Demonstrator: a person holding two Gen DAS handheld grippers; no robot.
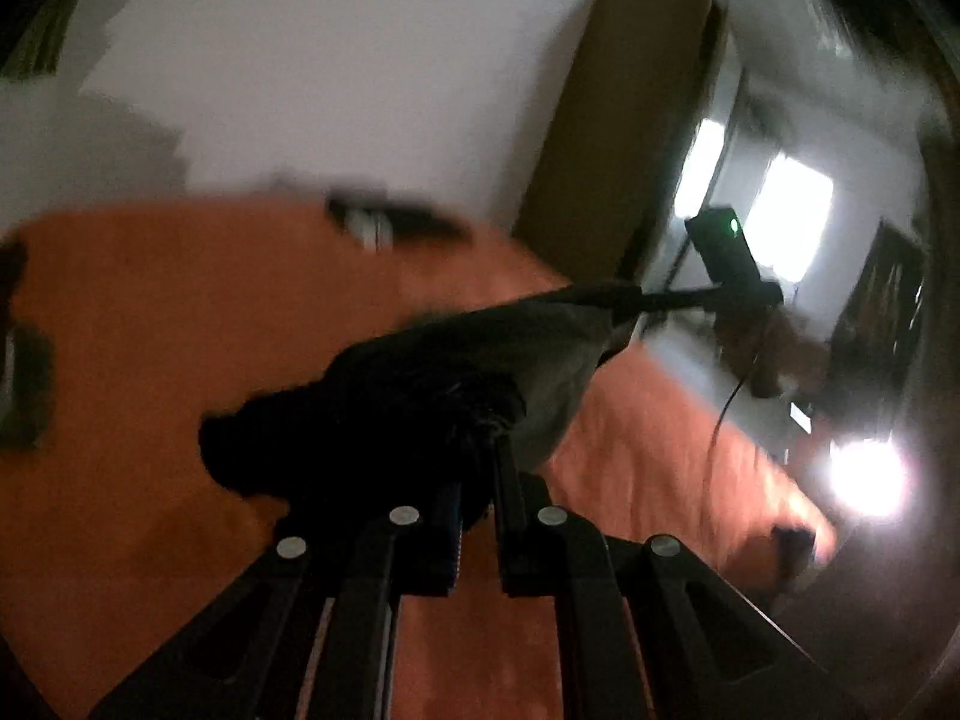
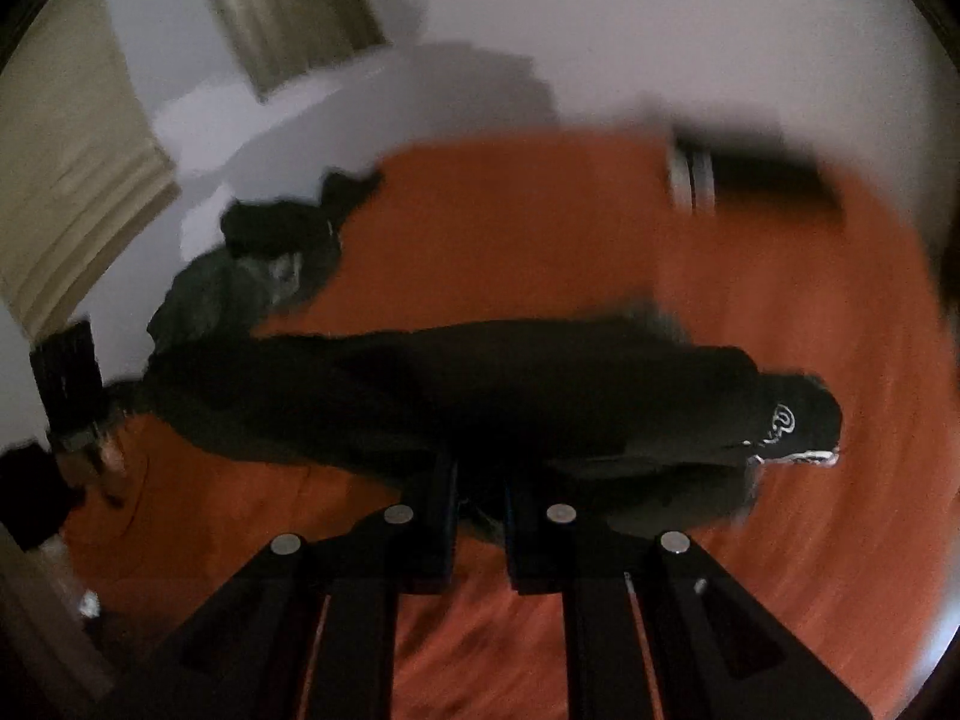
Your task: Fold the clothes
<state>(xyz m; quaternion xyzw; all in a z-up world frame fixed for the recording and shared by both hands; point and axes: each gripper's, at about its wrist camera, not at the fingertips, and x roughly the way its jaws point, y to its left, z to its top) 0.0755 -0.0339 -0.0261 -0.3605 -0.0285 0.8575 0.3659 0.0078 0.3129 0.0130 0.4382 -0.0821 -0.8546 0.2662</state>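
Fabric of the black garment (image 2: 540, 396) is sagging limply above the orange bed (image 2: 540, 228) while I am holding it clenched in both the left gripper (image 1: 477, 456) and the right gripper (image 2: 480, 480), so I am judging it light, soft, and best pinched along its edge.

a dark, matt cloth garment (image 2: 480, 384) with a white printed mark lies on a soft, matt orange bedcover (image 2: 540, 240). the right gripper (image 2: 480, 498) and left gripper (image 1: 477, 480) look like matt black plastic with shiny round metal pins.
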